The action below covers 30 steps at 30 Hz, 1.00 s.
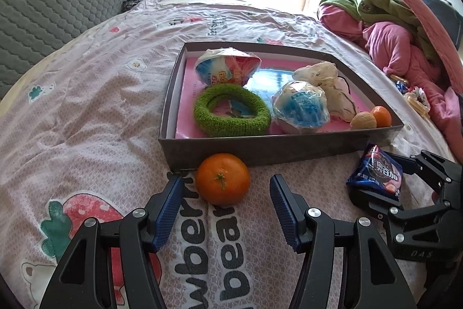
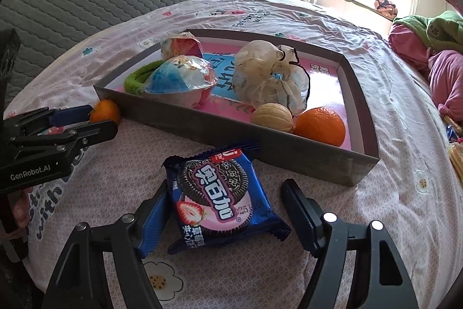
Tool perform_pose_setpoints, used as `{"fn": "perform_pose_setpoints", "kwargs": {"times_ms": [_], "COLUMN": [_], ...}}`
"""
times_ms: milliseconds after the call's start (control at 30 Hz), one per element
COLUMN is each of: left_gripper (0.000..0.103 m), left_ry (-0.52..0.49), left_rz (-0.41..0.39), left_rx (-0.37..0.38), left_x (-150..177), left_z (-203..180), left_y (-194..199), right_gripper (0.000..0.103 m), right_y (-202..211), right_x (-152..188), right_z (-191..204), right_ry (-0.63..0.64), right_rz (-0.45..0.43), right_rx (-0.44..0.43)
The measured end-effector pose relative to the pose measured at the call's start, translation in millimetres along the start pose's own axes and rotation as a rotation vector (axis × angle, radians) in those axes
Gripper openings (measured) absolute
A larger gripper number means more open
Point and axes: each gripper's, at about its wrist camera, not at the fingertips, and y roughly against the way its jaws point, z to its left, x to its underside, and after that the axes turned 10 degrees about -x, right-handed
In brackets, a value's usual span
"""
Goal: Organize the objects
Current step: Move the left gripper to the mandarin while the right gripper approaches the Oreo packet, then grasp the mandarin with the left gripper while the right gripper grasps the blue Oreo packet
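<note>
Left gripper (image 1: pixel 225 187) angled down, jaws released around round orange mandarin (image 1: pixel 222 179); right gripper (image 2: pixel 224 209) angled down, jaws released astride blue foil cookie packet (image 2: pixel 222 200) on bed.

"GenRobot.AI" on the left gripper (image 2: pixel 86 120); "wberr" and "bear" on the bedsheet (image 1: pixel 220 259).

Orange (image 1: pixel 222 183) and blue cookie packet (image 2: pixel 221 200) lie outside box (image 1: pixel 260 149)

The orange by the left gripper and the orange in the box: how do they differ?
The loose orange sits on the bedspread outside the box, against its near wall; the boxed orange lies in a corner beside a pale peeled fruit. The loose one shows its green stem; the boxed one shows none. Both are unpeeled.
</note>
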Motion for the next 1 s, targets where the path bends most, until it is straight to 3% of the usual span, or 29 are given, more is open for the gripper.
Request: {"fn": "perform_pose_setpoints", "kwargs": {"times_ms": [333, 600, 1000], "left_gripper": [0.062, 0.039, 0.039], "left_ry": [0.008, 0.005, -0.035], "left_rz": [0.012, 0.009, -0.040], "left_rx": [-0.001, -0.026, 0.007], "left_x": [-1.0, -0.9, 0.6], "left_z": [-1.3, -2.3, -13.5], "left_y": [-10.8, -14.2, 2.7], "right_gripper": [0.073, 0.065, 0.058], "right_y": [-2.7, -0.9, 4.0], "right_x": [1.9, 2.7, 2.3], "right_z": [-0.6, 2.6, 8.4], "right_ry": [-0.030, -0.029, -0.007], "right_rz": [0.011, -0.010, -0.037], "right_rx": [0.008, 0.016, -0.016]}}
